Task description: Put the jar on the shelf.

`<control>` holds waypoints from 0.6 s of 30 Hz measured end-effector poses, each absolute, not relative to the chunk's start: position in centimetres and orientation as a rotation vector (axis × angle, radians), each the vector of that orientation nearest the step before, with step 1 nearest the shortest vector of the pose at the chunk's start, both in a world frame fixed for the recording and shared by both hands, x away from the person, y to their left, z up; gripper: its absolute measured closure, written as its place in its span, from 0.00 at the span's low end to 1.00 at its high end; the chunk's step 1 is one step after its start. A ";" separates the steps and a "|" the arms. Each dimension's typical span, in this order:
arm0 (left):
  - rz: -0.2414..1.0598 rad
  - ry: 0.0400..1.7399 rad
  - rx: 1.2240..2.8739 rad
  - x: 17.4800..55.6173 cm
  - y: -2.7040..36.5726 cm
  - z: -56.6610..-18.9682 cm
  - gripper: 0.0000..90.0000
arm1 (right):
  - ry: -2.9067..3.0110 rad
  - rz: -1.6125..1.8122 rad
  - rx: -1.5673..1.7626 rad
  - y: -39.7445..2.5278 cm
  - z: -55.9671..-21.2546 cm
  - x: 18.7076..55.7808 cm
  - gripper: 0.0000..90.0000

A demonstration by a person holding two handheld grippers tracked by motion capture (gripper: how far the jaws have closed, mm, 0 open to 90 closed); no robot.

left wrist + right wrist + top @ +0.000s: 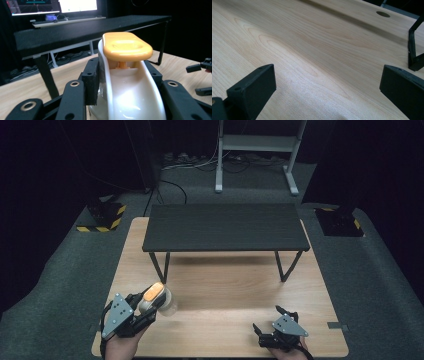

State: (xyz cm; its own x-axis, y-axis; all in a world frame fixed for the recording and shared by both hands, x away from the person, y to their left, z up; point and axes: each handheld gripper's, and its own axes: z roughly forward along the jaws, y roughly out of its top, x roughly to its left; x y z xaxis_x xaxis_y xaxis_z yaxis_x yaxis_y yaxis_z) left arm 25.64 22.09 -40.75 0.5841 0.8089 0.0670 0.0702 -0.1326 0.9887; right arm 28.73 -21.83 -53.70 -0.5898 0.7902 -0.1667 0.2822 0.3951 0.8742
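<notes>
Object: a white container with an orange lid (156,297), held at the near left part of the wooden table (225,285).
Grip: the left gripper (145,310) has both jaws closed against the sides of the white body, below the lid, probably so the lid stays free.
Position: it appears a little above the table or just resting on it; I cannot tell which.
Right gripper (272,330): jaws wide apart, nothing between them, low over bare wood at the near right, well apart from the container.
Beyond: a small black shelf (225,227) stands on thin legs, likely the place where the container goes.
</notes>
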 end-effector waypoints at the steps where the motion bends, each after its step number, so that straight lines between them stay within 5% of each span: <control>1: 0.753 0.753 1.594 25.7 22.0 -40.6 0.64 | 2.078 1.144 0.915 -21.8 -53.7 28.7 0.00; 18: 0.762 0.680 1.567 27.8 19.9 -37.0 0.64 | 2.077 1.153 0.917 -21.9 -53.7 28.7 0.00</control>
State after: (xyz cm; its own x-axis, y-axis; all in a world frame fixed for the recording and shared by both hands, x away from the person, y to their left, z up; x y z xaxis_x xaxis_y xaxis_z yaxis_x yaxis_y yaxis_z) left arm 27.83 19.94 -37.02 0.6139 0.7838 0.0942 0.0055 -0.1236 0.9923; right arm 28.75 -21.91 -53.69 -0.5912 0.7906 -0.1593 0.2829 0.3883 0.8770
